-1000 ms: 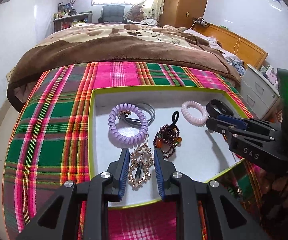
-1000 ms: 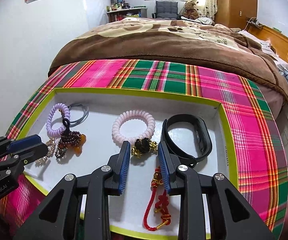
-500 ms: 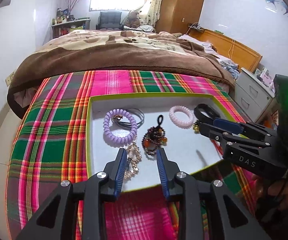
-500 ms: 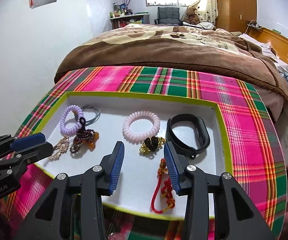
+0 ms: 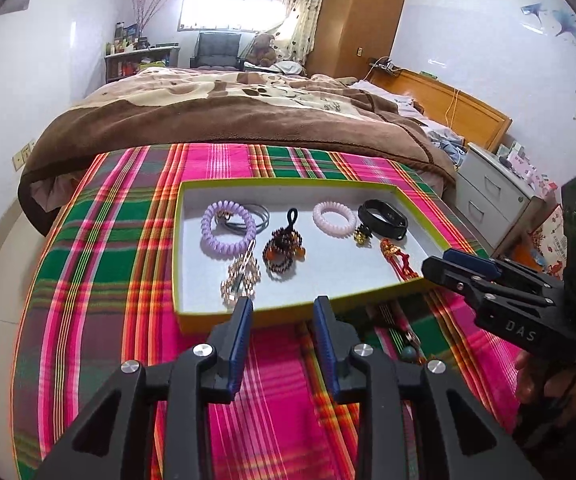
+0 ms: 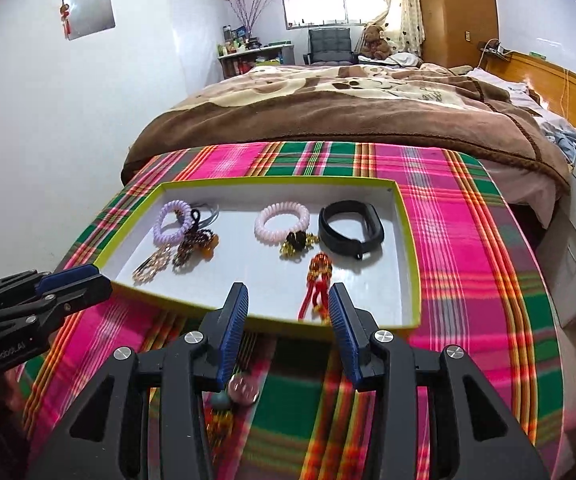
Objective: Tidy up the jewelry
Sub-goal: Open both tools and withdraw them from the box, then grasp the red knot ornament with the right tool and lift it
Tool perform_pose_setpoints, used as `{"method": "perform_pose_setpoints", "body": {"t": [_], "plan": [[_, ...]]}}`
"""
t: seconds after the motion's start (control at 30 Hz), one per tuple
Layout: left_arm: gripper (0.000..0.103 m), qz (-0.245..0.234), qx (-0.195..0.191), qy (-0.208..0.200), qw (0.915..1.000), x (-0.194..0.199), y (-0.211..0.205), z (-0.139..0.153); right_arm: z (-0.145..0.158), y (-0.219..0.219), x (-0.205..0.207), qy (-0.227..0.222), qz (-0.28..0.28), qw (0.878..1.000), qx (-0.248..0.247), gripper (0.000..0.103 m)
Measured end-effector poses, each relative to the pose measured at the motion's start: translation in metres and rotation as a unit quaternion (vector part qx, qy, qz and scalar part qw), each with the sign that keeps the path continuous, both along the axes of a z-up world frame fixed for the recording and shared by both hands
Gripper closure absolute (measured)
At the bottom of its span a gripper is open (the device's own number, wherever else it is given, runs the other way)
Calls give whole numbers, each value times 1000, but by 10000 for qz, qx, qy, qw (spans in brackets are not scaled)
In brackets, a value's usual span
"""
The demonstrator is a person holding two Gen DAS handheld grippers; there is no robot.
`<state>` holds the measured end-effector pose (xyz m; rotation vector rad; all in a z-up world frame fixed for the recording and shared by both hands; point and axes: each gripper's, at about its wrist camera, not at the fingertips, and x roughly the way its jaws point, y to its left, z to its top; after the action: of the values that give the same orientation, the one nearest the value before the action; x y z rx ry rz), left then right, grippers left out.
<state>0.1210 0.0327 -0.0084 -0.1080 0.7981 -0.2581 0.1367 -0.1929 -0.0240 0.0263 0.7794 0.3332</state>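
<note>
Here, a desk draped in a pink-and-green plaid cloth (image 5: 120,264) stands at the foot of a bed under a brown blanket (image 5: 224,116), and on the cloth sits a shallow green-rimmed tray (image 5: 177,264) with a white floor, the landmark for everything else. Just short of the tray's near rim, both grippers hang above the cloth: the left gripper (image 5: 283,312) off the rim's left half and the right gripper (image 6: 288,300) off its right half, each with blue-padded fingers (image 6: 235,320) spread apart and grasping nothing. Inside the tray, a black wristband (image 6: 351,229) lies at the far right, a pale pink coil bracelet (image 6: 282,222) just left of it, and a lilac coil bracelet (image 5: 228,232) at the far left, overlapping thin grey bangles (image 5: 260,216). A dark beaded bracelet (image 5: 284,250) with amber beads lies mid-tray beside the lilac coil, with a gold chain piece (image 5: 241,277) toward the near left rim. A small gold-and-black charm (image 6: 297,243) touches the pink coil, and a red-corded tassel ornament (image 6: 317,284) trails toward the near right rim. Outside the tray, near its front rim, a beaded piece (image 6: 232,394) lies on the cloth, blurred under the right gripper
</note>
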Motion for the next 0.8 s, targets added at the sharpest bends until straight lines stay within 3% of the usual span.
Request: {"method": "perform_pose_setpoints", "body": {"t": [0.6,0.7,0.8], "plan": [[72,-11,-27,14,10000,-53,7,-8,-18,11,-55,269,118,9996,37,59],[72,11,-60,15,10000,-57,10,-9,-23,20,-60,349,209,9992,-27,51],[72,21,-56,19,10000,-62,12,-9,-26,28,-63,386,256,9989,-77,51]]}}
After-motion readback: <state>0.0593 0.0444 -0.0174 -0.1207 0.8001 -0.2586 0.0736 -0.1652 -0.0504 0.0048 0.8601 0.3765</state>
